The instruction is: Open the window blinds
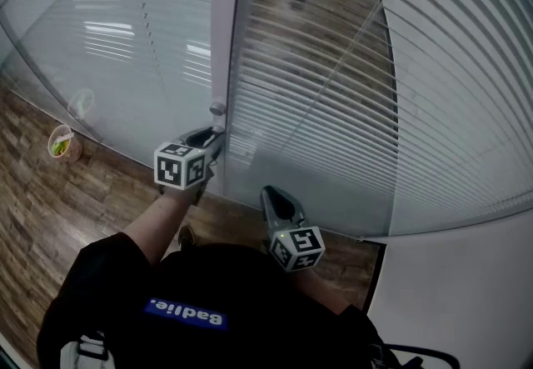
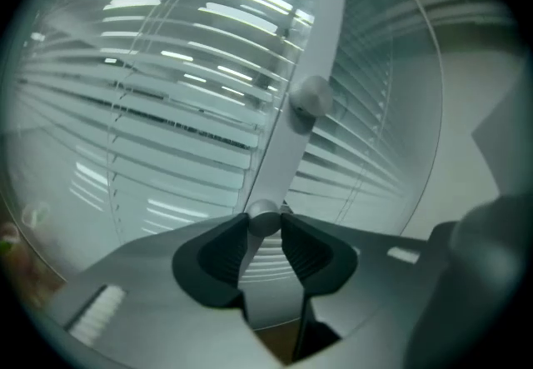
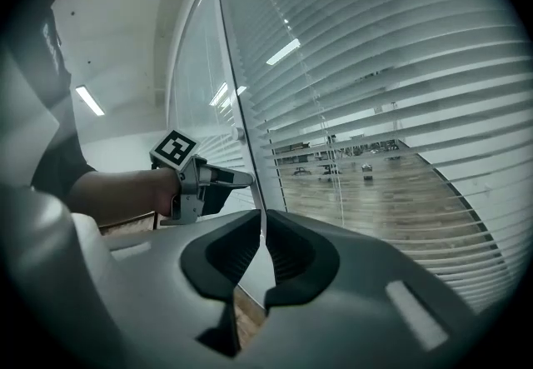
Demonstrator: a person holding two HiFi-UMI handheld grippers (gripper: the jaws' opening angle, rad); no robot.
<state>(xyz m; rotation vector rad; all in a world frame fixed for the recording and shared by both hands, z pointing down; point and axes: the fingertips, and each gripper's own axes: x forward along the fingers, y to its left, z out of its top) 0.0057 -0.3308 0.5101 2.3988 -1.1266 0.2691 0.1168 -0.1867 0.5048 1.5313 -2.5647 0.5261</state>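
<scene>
Well off to the left of your left gripper [image 1: 215,139], a small bowl [image 1: 61,143] sits on the wood floor [image 1: 33,192]. Up and left of that gripper, the left blinds [image 1: 125,26] have their slats lying flat and closed. Your left gripper is clamped on a small round knob [image 2: 265,216] on the white frame post [image 2: 287,142]. A second knob [image 2: 310,97] sits just above its jaws on the same post. Lower and to its right, your right gripper [image 1: 268,195] is clenched on nothing, its jaws all but together. Ahead of it and to its right, the right blinds [image 1: 333,84] are tilted enough to show a room beyond
</scene>
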